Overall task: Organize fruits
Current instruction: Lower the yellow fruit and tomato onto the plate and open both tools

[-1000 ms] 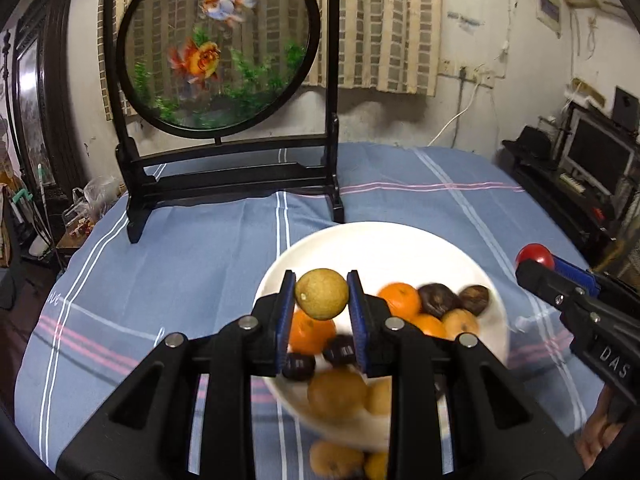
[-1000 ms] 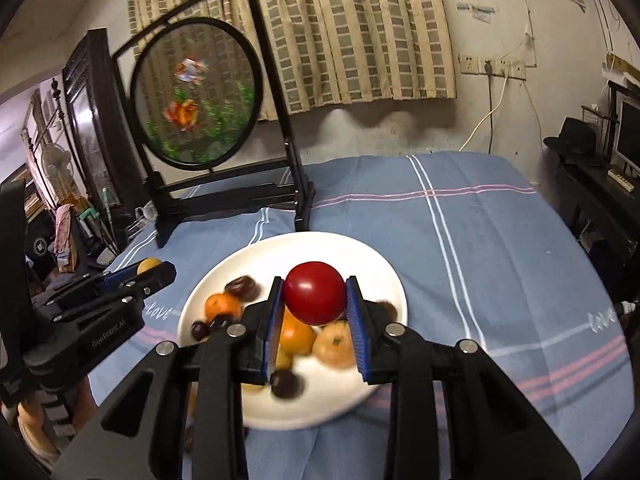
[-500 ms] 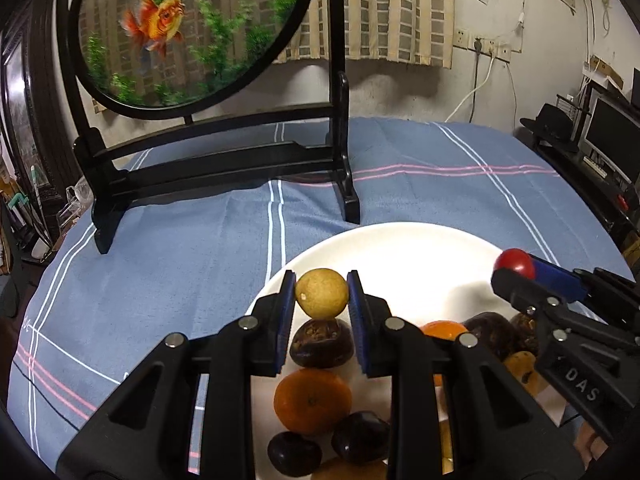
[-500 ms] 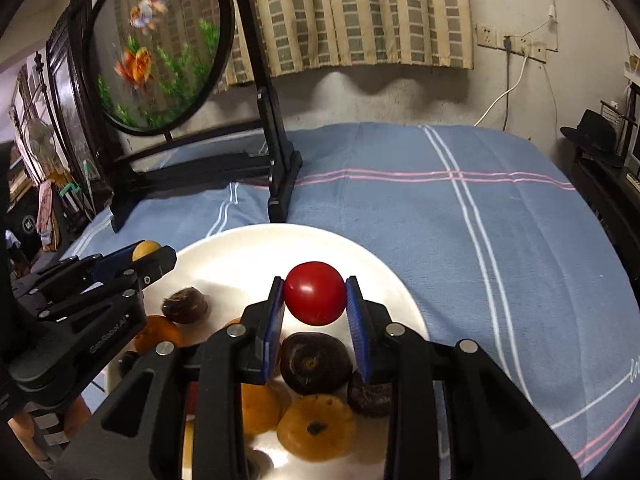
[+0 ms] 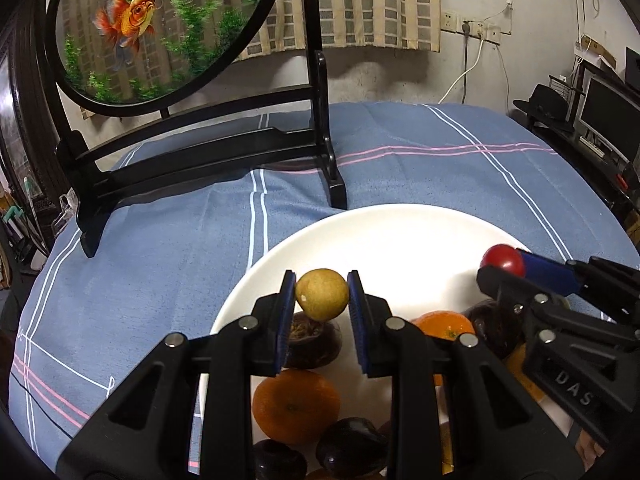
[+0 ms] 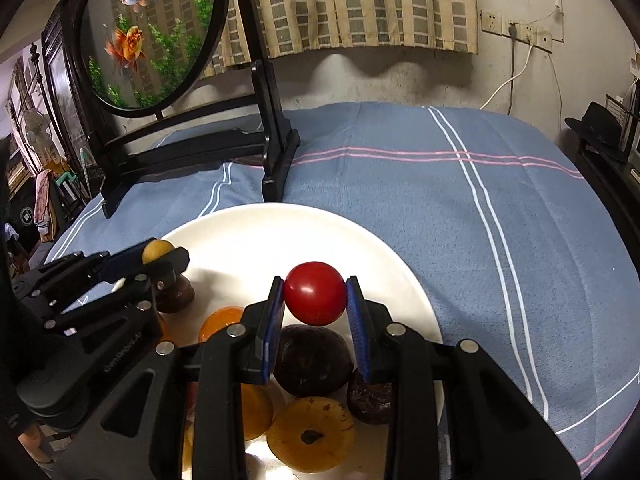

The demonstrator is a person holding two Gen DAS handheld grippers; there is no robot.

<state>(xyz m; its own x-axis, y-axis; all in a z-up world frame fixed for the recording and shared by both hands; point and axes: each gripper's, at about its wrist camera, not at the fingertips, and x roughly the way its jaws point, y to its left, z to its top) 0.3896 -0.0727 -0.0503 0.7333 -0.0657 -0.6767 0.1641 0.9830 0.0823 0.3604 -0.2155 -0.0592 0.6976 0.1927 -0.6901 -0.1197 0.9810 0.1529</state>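
Over at about 9 o'clock of the white plate (image 5: 360,232), the left gripper (image 5: 322,294) is clamped on a small round yellow-green fruit (image 5: 322,294) with dull, slightly speckled skin, held just above a wrinkly dark fruit (image 5: 314,340), I'd guess to drop it in the bare far half. Toward 3 o'clock the right gripper (image 6: 315,294) pinches a glossy red tomato (image 6: 315,294) the same way, over smooth oranges (image 6: 222,324) and more dark, leathery fruit piled at the plate's 6 o'clock.
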